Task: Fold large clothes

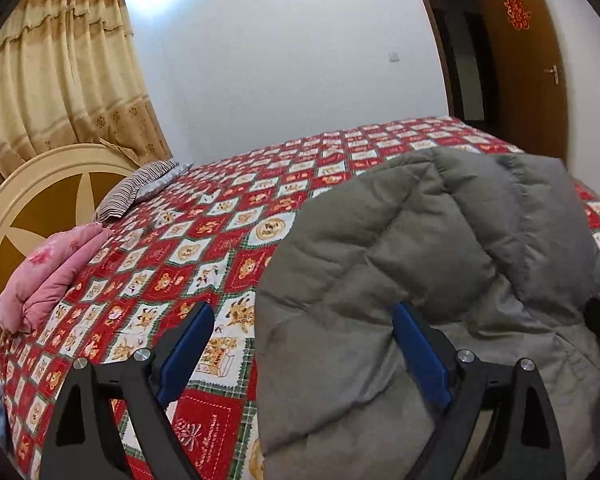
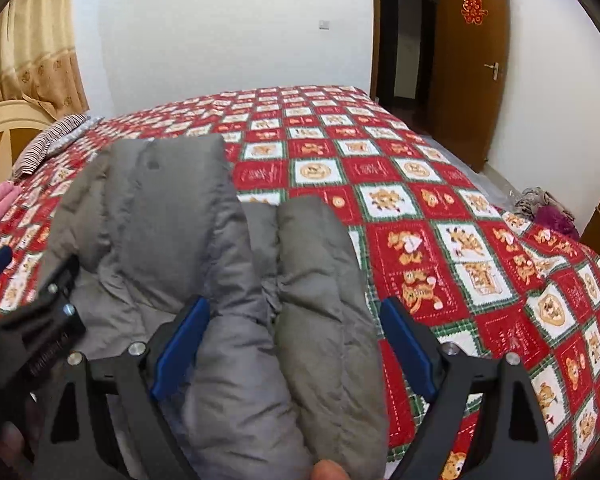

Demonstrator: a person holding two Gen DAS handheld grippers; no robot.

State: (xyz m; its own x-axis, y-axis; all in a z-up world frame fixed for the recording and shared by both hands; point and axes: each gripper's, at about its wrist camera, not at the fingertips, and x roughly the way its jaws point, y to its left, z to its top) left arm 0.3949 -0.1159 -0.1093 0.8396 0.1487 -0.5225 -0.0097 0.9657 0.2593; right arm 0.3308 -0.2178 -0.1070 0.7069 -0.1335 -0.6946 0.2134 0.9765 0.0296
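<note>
The left gripper point(image 1: 302, 320) was held open, the jacket's point(image 1: 440, 264) edge lying between its blue pads point(image 1: 188, 350) ungripped. The right gripper point(image 2: 294, 316) was likewise spread wide, a padded fold of the jacket point(image 2: 236, 280) bulging between its jaws. The grey jacket was laid on the red quilt point(image 2: 440, 208); a pink bundle point(image 1: 48, 272) was seen by the headboard point(image 1: 24, 208).
</note>
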